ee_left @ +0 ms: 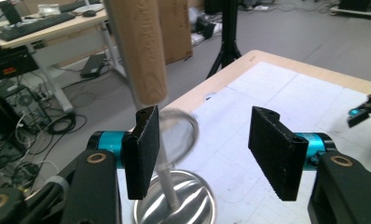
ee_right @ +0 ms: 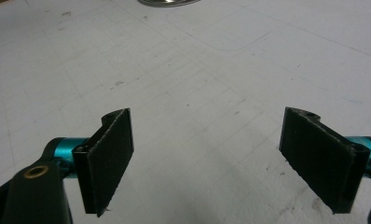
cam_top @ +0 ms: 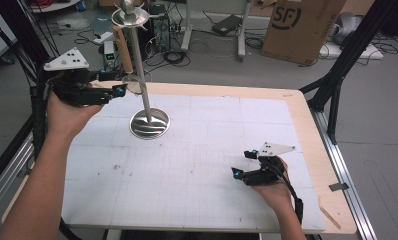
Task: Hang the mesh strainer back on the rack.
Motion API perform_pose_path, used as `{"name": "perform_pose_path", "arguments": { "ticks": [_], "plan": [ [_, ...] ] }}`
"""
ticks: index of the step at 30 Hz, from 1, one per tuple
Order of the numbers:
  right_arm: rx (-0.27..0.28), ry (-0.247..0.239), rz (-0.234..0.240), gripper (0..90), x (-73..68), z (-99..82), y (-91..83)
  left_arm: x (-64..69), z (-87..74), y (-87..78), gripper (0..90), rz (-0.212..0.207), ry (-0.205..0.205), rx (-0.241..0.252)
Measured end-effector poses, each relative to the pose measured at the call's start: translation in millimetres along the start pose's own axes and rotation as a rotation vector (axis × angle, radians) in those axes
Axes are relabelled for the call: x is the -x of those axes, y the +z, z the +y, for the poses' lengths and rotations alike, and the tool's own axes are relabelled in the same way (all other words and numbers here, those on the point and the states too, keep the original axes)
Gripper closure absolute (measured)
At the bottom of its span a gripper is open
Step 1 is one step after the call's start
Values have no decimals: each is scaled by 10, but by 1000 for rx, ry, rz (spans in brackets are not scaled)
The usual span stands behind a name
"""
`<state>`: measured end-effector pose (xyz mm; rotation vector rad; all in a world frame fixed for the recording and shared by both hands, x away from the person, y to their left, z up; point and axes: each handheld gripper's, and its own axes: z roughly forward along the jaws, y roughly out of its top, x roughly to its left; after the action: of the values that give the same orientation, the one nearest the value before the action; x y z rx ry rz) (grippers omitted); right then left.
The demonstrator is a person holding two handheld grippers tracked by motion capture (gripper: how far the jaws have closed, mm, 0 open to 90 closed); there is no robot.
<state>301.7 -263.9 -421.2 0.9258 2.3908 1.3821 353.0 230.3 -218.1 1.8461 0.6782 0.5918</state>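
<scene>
A steel stand (cam_top: 146,95) rises from a round base (cam_top: 149,123) on the white mat (cam_top: 197,165), its rod carrying a small dish (cam_top: 130,18) at the top. From that dish hangs a wooden-handled tool (cam_top: 122,48), and at its lower end sits a round, pale ring (cam_top: 132,82), possibly a strainer or a lens; the blur leaves that unsettled. The left gripper (cam_top: 118,90) is raised at the mat's far left edge, level with that ring, its jaws wide apart with nothing between them. In the left gripper view the handle (ee_left: 139,46) hangs just above the near jaw and the ring (ee_left: 176,140) lies between and beyond the jaws, so the gripper looks lined up to take the tool low down, where it would swing least. The right gripper (cam_top: 242,165) rests low over the mat near the person's side, well apart from the stand, jaws also wide apart and empty; it seems parked clear so the left has room to work.
</scene>
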Motion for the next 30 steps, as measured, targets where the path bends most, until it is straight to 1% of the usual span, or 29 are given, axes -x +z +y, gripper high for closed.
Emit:
{"name": "perform_pose_path", "arguments": {
  "ticks": [4, 9, 14, 18, 22, 25, 27, 30],
  "plan": [
    [3, 0, 0, 168, 4, -4, -4, 64, -25, -4, 405, -35, 10, 1],
    [-2, -3, 1, 169, -2, -3, 3, 193, -79, 39, 371, -77, 28, -5],
    [3, -2, 0, 168, 2, -1, -11, 315, -138, 90, 360, -119, 41, -8],
    [-5, 1, 2, 168, -6, -3, -2, 401, -188, 132, 352, -152, 55, -14],
    [-2, -4, 2, 168, -4, -1, -2, 465, -250, 179, 347, -173, 64, -22],
    [2, 0, 2, 168, -1, 0, -13, 493, -316, 234, 347, -174, 72, -42],
    [3, -1, 2, 168, -2, -1, -13, 512, -363, 266, 344, -185, 61, -45],
    [-5, 1, 2, 168, -8, -3, -7, 542, -446, 325, 333, -198, 62, -61]
  ]
}}
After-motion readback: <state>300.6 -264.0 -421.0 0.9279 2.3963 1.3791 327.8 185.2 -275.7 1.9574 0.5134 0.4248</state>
